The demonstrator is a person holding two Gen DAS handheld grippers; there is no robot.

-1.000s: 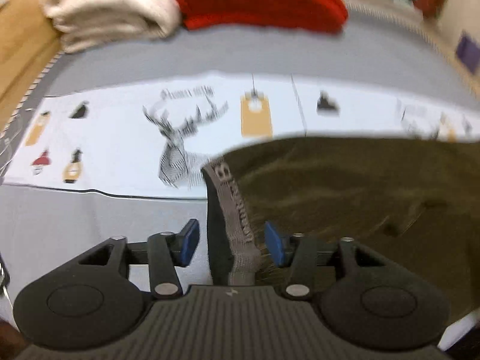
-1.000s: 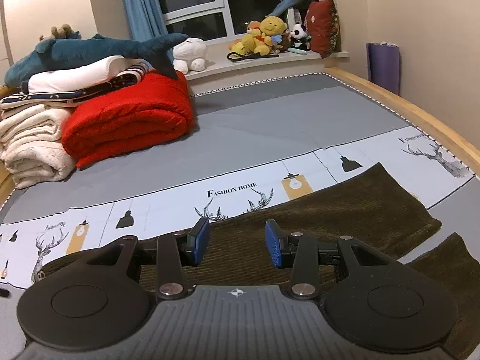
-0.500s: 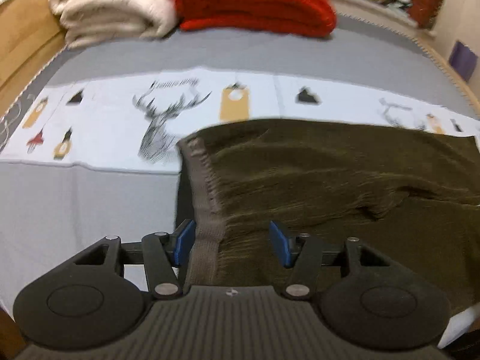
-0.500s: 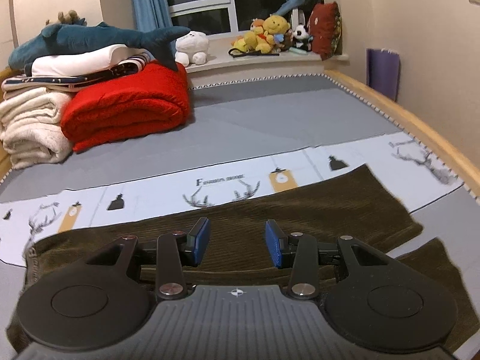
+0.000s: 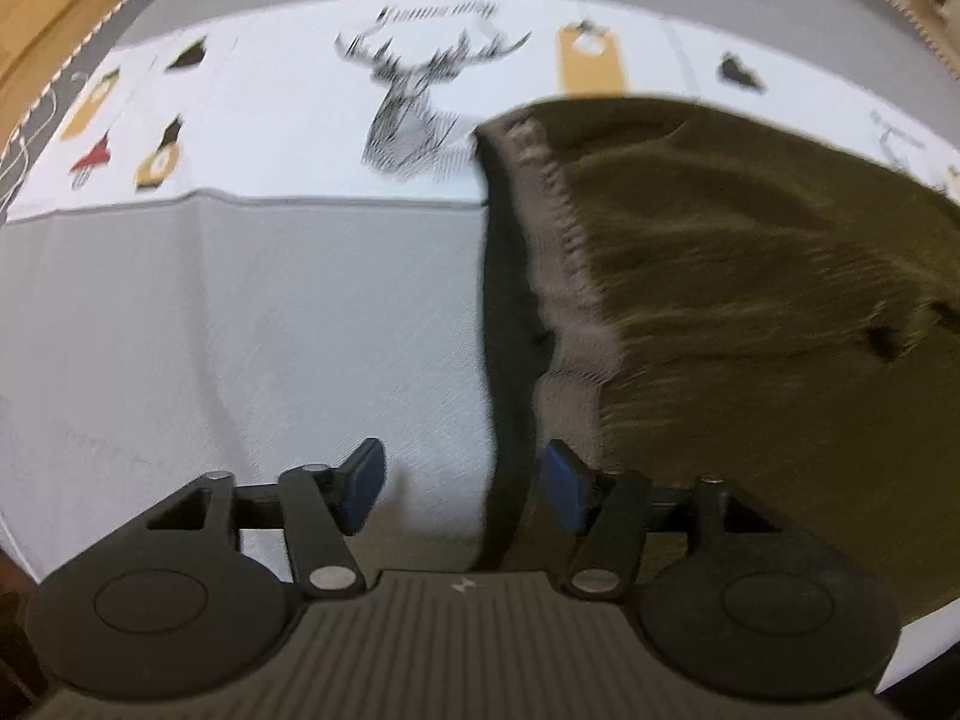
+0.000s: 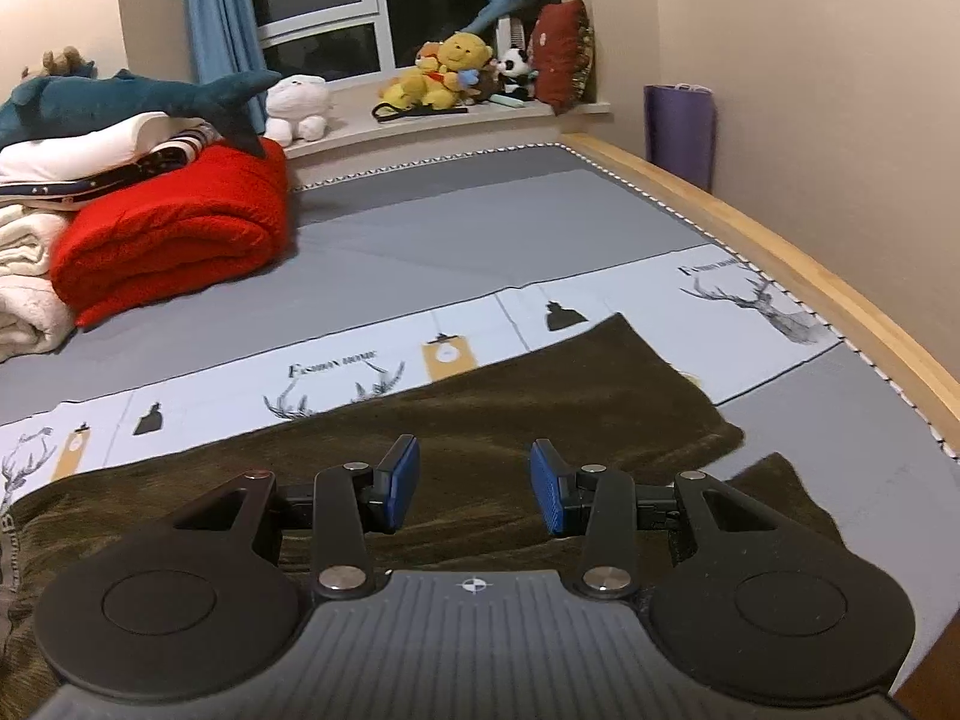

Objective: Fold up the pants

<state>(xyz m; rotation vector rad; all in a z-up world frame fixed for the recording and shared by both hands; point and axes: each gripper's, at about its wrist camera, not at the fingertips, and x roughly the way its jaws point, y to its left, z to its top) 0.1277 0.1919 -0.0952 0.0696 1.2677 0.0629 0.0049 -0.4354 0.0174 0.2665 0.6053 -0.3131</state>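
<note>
Corduroy cloth: olive-brown ribbed pants (image 5: 750, 276) lie spread flat on the grey bedsheet with a white printed band (image 5: 300, 312), waist end under the left gripper, legs running off toward the right gripper.
Waistband: grey elastic band (image 5: 555, 240), stitched along the cloth edge, running straight ahead of the left jaws and just inside the right-hand pad.
Left gripper (image 5: 462, 483): jaws have just been opening and now stand spread; the dark waist edge lies between them, neither blue pad pressing it.
Right gripper (image 6: 474, 483): jaws parted with nothing between them, poised above the middle of the pants (image 6: 480, 420), the two leg ends ahead and to the right.
Handling, as a judgement: soft, limp and light; the ribbed pile should grip well, but layers may slide apart and bunch.
Where to hold: probably the thick waistband corner for one jaw pair and a leg hem for the other, pinching all layers together.
</note>
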